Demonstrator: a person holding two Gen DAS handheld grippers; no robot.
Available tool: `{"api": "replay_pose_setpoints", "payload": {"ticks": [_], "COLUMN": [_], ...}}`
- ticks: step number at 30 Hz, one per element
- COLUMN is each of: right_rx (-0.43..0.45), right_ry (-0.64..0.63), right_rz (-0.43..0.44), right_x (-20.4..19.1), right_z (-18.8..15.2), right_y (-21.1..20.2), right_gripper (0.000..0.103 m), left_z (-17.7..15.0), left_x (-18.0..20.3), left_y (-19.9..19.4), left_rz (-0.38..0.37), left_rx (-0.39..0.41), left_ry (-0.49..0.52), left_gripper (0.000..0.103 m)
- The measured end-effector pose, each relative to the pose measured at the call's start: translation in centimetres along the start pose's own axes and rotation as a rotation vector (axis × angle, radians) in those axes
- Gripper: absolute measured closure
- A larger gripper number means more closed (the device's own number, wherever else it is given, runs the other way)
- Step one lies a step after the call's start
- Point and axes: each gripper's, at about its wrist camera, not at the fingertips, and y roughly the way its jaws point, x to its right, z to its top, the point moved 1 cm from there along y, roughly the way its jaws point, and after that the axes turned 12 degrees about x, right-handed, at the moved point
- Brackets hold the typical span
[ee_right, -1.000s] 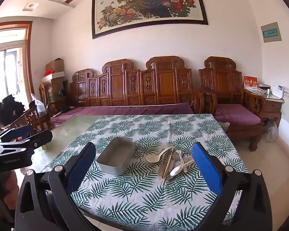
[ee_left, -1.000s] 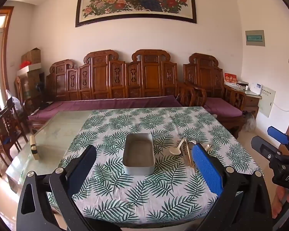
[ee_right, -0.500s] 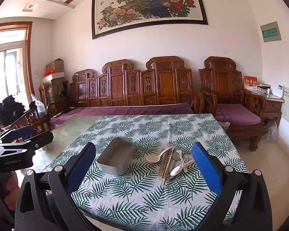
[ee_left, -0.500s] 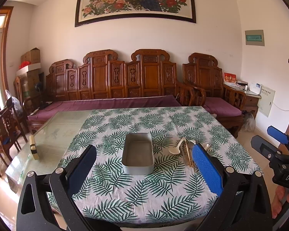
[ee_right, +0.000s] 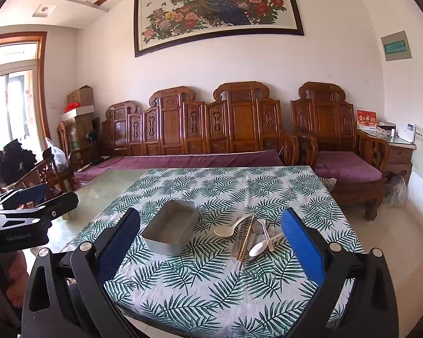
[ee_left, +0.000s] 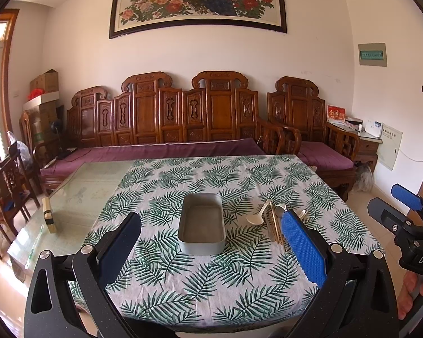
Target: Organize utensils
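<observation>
A metal tray (ee_left: 201, 224) is seen empty on a bench draped in a leaf-print cloth (ee_left: 211, 276), with the utensils heaped just to its right. In the right wrist view the heap is made out as a white spoon (ee_right: 225, 229), a bundle of chopsticks (ee_right: 246, 238) and several metal spoons (ee_right: 260, 246), all lying outside the tray and touching one another.

The left hand-held gripper (ee_left: 211, 249) is held above the near edge of the bench with its 2 blue-padded fingers spread wide, nothing between them. The right hand-held gripper (ee_right: 210, 249) is likewise spread wide and empty, the heap framed between its fingers.

The letters "DAS" are read on the body of the right hand-held gripper where it shows at the edge of the left wrist view, and "GenRoboLAI", as far as it can be read, on the left one in the right wrist view. A small yellow block (ee_left: 48, 215) is stood on the bare glass part of the bench, well apart from the tray. Writing on the framed peacock painting (ee_right: 217, 8) is too small to read.
</observation>
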Motion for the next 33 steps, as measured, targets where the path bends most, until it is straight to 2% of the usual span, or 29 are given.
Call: {"api": "replay_pose_setpoints", "payload": {"ticks": [33], "right_rx": [0.001], "right_ry": [-0.001], "right_rz": [-0.001], "right_x": [-0.10], "right_z": [0.06], "right_y": [0.05], "right_gripper": [0.002], "left_z": [-0.40], "left_x": [0.30], "left_y": [0.30], "left_rz": [-0.006], "left_rx": [-0.003], "left_ry": [-0.004], "left_gripper": [0.006]}}
